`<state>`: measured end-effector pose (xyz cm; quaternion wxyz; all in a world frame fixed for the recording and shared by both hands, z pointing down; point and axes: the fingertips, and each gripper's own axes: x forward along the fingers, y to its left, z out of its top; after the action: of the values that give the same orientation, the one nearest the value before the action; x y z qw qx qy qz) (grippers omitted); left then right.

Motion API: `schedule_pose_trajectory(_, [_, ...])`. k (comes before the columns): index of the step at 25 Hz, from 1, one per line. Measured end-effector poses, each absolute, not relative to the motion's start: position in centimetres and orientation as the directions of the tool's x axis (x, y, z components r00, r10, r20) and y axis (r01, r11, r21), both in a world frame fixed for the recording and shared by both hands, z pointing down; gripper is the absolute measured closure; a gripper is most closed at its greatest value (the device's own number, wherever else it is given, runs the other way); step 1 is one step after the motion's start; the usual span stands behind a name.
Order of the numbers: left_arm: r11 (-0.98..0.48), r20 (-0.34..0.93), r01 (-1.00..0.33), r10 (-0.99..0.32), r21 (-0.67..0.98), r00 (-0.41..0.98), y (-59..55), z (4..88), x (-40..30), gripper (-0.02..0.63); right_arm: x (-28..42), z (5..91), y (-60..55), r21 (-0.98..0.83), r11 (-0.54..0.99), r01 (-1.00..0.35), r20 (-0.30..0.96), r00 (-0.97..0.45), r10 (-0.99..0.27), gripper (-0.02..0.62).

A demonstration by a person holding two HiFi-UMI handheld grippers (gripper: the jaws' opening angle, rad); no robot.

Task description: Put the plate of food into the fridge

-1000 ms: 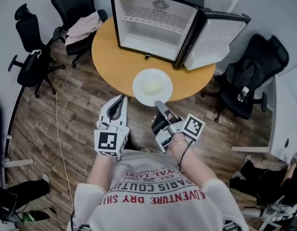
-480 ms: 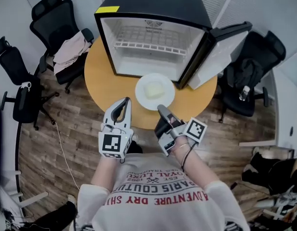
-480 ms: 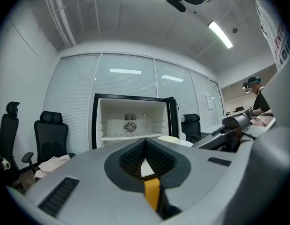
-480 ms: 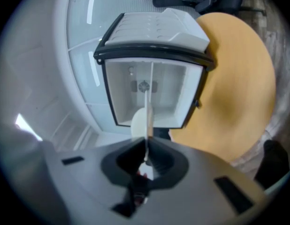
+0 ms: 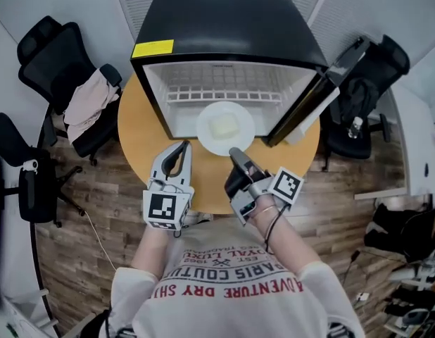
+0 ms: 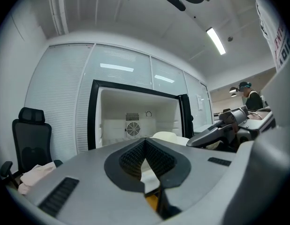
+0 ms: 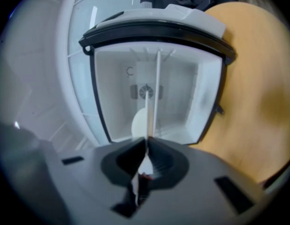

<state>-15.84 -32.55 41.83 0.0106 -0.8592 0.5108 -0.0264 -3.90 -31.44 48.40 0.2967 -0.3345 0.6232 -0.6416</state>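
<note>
A white plate with a pale block of food hangs at the mouth of the open black fridge. My right gripper is shut on the plate's near rim. In the right gripper view the plate runs edge-on from between the jaws toward the white fridge interior. My left gripper is shut on nothing, left of the plate and over the table. Its view shows the fridge, the plate and the right gripper.
The fridge stands on a round wooden table, and its door swings out to the right. A wire shelf crosses the inside. A black chair with clothing stands at the left and another chair at the right.
The plate has travelled from the table's near edge to the fridge opening, carried in the right gripper. Both grippers and the head have come closer to the fridge.
</note>
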Motion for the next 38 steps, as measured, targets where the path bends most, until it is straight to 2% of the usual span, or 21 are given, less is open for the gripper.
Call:
schedule_pose_trajectory(11, [-0.525,0.048,-0.851,-0.851,-0.024,0.523,-37.4,42.3,-16.6,0.572,-3.9,48.3,-37.0,-0.995,-0.081,-0.062,0.101,-0.501,-0.859,0.557])
schedule_pose_trajectory(38, [-0.485,0.077,-0.874,-0.872,-0.015,0.483,-41.6,42.8,-16.2,0.572,-3.8,49.9,-44.4,-0.987,-0.144,-0.073,0.162,-0.486,-0.859,0.552])
